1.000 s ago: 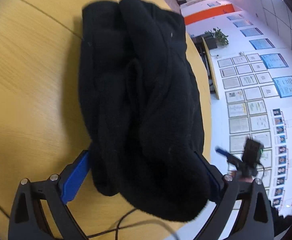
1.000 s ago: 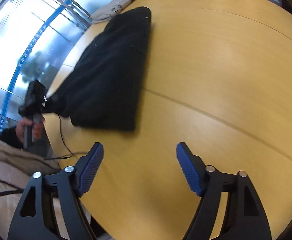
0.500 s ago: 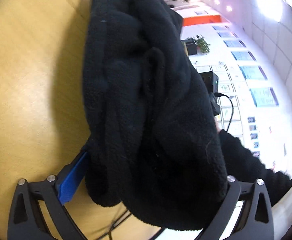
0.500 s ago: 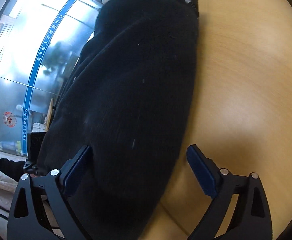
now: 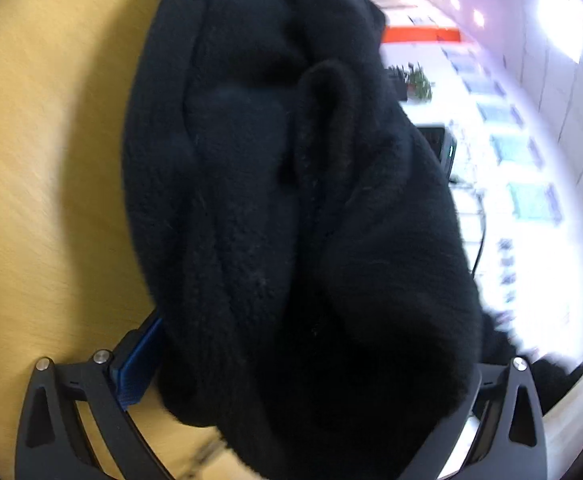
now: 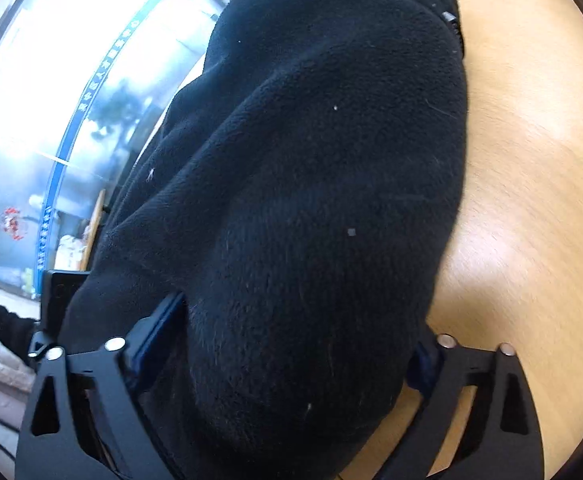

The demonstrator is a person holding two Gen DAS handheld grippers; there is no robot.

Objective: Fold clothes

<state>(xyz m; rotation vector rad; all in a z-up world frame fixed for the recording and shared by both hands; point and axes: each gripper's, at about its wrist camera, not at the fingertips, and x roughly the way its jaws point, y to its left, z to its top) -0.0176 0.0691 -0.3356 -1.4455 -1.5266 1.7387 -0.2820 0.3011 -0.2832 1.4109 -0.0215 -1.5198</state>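
Observation:
A black fleece garment (image 5: 291, 208) lies bunched on the round wooden table (image 5: 43, 168). It fills the space between the wide-apart blue-padded fingers of my left gripper (image 5: 303, 364), whose right finger is hidden by cloth. The same garment (image 6: 311, 208) lies between the wide-apart fingers of my right gripper (image 6: 291, 352), with its zipper end at the far top. Neither pair of jaws is pressed onto the cloth.
The table edge runs close behind the garment in both views. A wall with posters and a plant (image 5: 419, 80) lies beyond in the left wrist view. Glass doors (image 6: 71, 100) and the other gripper's body (image 6: 59, 292) show in the right wrist view.
Both grippers have moved forward onto the garment from opposite ends. The right gripper came from well back on bare table until the cloth sits between its fingers.

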